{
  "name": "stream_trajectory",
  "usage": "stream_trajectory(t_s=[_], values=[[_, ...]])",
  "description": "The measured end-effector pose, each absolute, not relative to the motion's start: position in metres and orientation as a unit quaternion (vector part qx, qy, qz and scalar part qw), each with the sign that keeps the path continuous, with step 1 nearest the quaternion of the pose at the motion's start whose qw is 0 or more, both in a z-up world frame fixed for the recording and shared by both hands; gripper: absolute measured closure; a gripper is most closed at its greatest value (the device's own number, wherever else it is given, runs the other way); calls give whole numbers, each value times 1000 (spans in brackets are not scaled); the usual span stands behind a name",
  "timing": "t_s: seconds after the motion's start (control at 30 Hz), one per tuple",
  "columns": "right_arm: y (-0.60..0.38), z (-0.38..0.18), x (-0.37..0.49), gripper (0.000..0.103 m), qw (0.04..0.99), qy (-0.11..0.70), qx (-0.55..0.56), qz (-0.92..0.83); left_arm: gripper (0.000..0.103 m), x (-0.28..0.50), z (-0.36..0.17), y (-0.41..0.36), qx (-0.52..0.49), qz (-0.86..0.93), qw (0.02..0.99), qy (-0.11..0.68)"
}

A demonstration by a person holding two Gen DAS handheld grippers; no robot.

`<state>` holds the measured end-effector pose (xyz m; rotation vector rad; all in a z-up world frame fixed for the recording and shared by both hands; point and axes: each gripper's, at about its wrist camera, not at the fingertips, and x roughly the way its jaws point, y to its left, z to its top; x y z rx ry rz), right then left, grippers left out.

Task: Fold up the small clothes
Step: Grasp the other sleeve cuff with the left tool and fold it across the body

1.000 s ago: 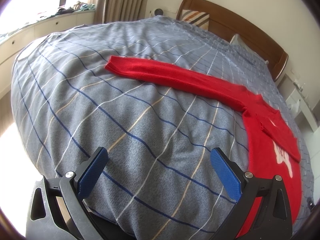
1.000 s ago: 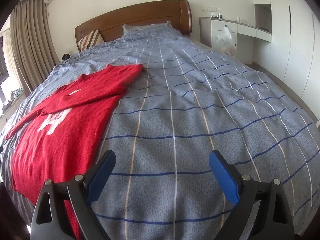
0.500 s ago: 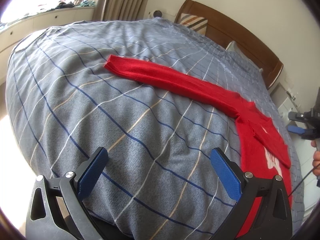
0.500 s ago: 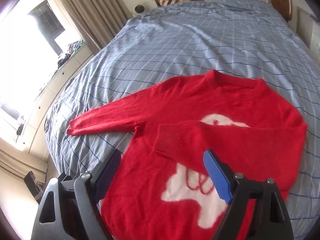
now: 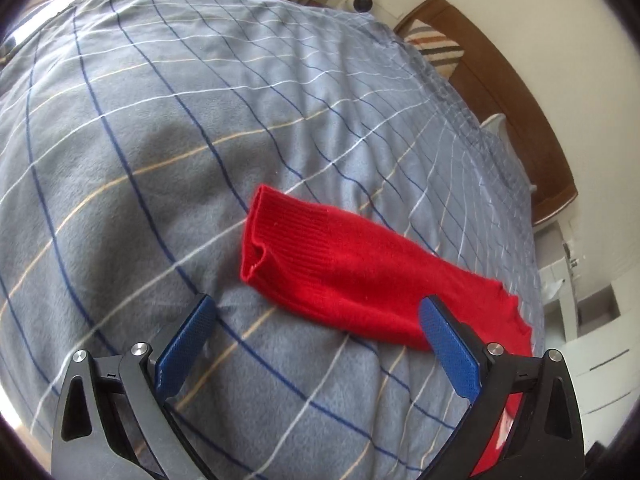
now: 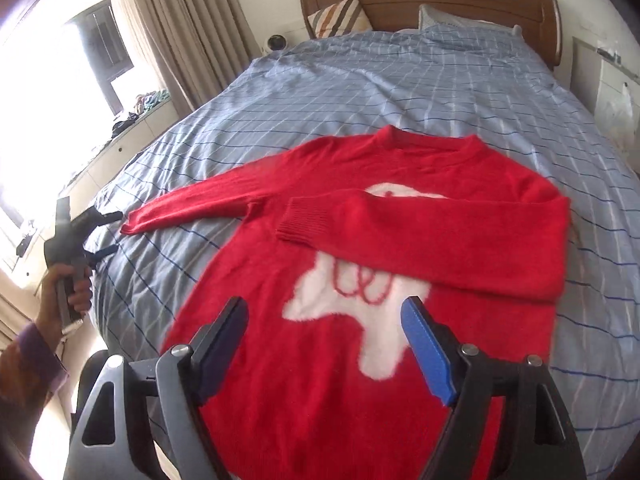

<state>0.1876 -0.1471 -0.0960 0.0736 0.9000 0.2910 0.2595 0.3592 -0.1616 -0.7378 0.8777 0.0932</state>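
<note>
1. Ahead of the left gripper [image 5: 316, 336], whose blue pads stand wide apart and hold nothing, the ribbed cuff [image 5: 260, 236] of the red sweater [image 5: 360, 276] lies flat on the checked bedcover [image 5: 140, 140], pointing away from the body. The knit looks soft, light and limp, so it should drape rather than hold shape; the thicker ribbed cuff seems the surest place to pinch.
2. Over the sweater's lower body, the right gripper [image 6: 326, 340] hovers with jaws spread and empty. One sleeve [image 6: 420, 236] is already folded across the white animal motif [image 6: 360, 300]; the other sleeve [image 6: 192, 204] stretches out toward the left gripper.
</note>
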Motion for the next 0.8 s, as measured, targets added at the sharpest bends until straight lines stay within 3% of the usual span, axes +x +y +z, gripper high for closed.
stream_trajectory(t_s=[0.1, 0.13, 0.17, 0.2, 0.43, 0.63, 0.8], values=[[-193, -104, 156, 25, 893, 439, 45, 94, 29, 277, -170, 360, -340, 74, 836, 425], [-208, -108, 144, 25, 893, 441, 52, 79, 52, 280, -170, 359, -331, 82, 839, 424], [-222, -111, 132, 25, 893, 442, 60, 64, 89, 283, -169, 357, -318, 89, 843, 426], [-236, -114, 120, 25, 893, 441, 69, 50, 103, 285, -167, 354, -306, 95, 843, 432], [-308, -118, 44, 25, 913, 386, 126, -45, 100, 297, -65, 297, -203, 59, 902, 377], [-318, -119, 30, 24, 933, 336, 99, -80, 100, 326, 32, 138, -91, -85, 934, 336], [-325, -134, 18, 24, 934, 326, 123, -81, 100, 327, 53, -10, -31, -210, 920, 330]])
